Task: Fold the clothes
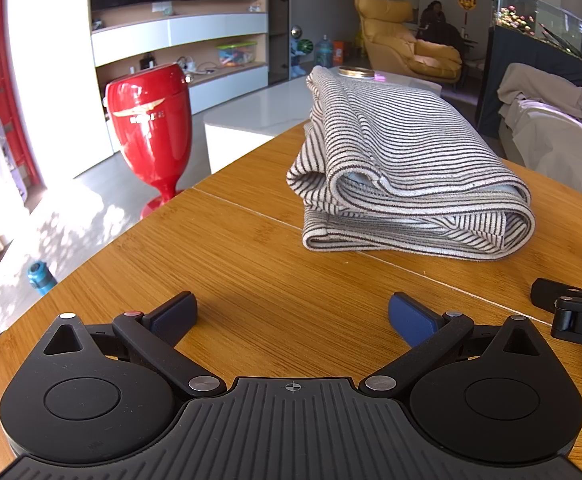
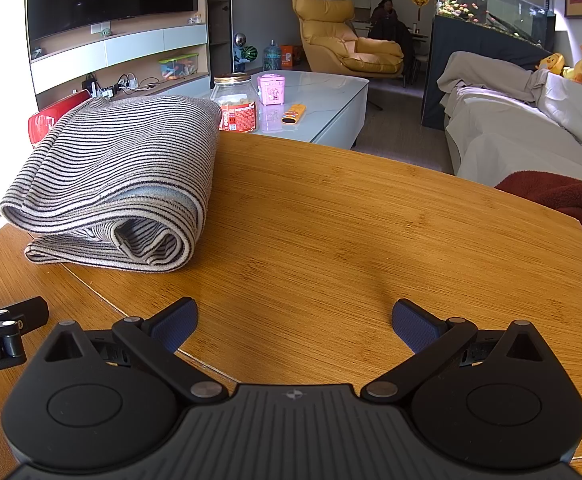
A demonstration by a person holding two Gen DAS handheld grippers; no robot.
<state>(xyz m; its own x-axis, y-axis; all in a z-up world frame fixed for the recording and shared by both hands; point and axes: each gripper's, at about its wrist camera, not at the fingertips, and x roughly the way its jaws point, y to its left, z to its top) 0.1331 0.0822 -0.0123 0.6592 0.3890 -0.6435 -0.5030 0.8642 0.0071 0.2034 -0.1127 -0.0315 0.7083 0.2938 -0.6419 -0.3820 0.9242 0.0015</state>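
The left gripper [image 1: 293, 316] and right gripper [image 2: 294, 322] are hanging wide open and empty above the bamboo-topped wooden table [image 2: 351, 220]. Ahead, the striped grey-and-white knit garment [image 1: 403, 172] is lying folded, apparently finished; next probably comes a fresh garment.

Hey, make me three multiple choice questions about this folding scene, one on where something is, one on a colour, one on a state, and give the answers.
1. Where does the striped garment lie?
A. on the wooden table
B. on the sofa
C. on the floor

2. What colour are its stripes?
A. red on yellow
B. dark on pale
C. green on white

3. How are the left gripper and right gripper?
A. both open, empty
B. both shut on cloth
C. one holding a jar

Answers: A, it rests folded on the tabletop; B, thin dark lines cross pale fabric; A, fingers spread with nothing between.
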